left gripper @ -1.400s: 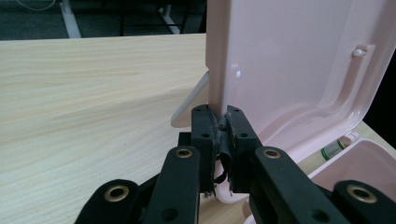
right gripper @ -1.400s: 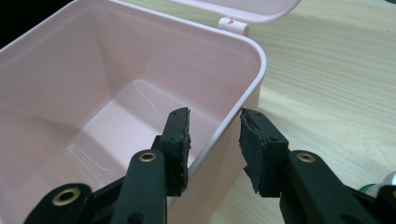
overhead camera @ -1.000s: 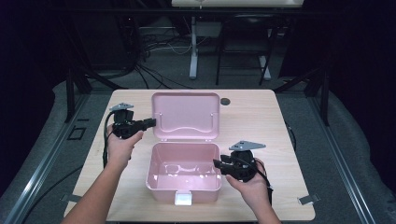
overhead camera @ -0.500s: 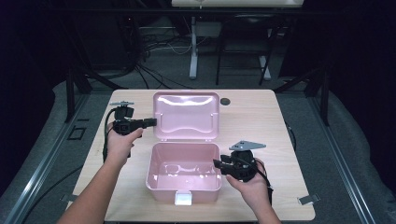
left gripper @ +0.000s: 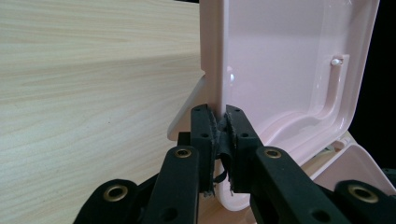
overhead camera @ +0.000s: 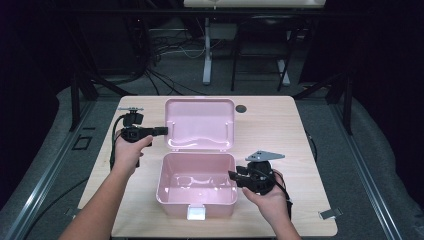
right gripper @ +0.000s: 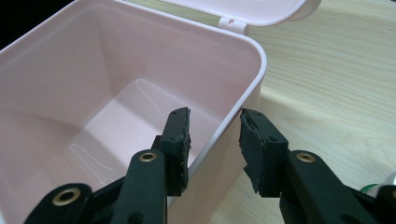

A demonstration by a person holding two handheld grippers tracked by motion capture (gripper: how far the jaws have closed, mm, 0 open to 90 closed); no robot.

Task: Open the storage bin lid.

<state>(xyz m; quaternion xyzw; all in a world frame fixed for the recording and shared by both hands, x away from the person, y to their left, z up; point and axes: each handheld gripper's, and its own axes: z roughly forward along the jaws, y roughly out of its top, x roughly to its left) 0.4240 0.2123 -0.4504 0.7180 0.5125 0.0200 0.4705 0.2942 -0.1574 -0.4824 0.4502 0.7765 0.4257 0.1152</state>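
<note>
A pink plastic box (overhead camera: pixel 172 197) stands open on the wooden table (overhead camera: pixel 280 130), its lid (overhead camera: pixel 200 120) raised behind it. My left gripper (overhead camera: pixel 164 131) is shut on the lid's left edge. In the left gripper view both pads pinch that thin edge, with the left gripper (left gripper: pixel 219 116) at the lid (left gripper: pixel 289 70). My right gripper (overhead camera: pixel 232 176) is at the box's right wall. In the right gripper view the right gripper (right gripper: pixel 215 126) stands open astride that wall of the box (right gripper: pixel 70 84), one jaw inside, one outside. The box is empty.
A white latch (overhead camera: pixel 196 213) sits on the box's front wall. A dark round hole (overhead camera: pixel 241 108) marks the table behind the lid. Bare wood lies right of the box. Stands and cables fill the dark floor beyond the table's far edge.
My left gripper has levelled out a little on the lid's edge. The lid, the box and my right gripper keep their places.
</note>
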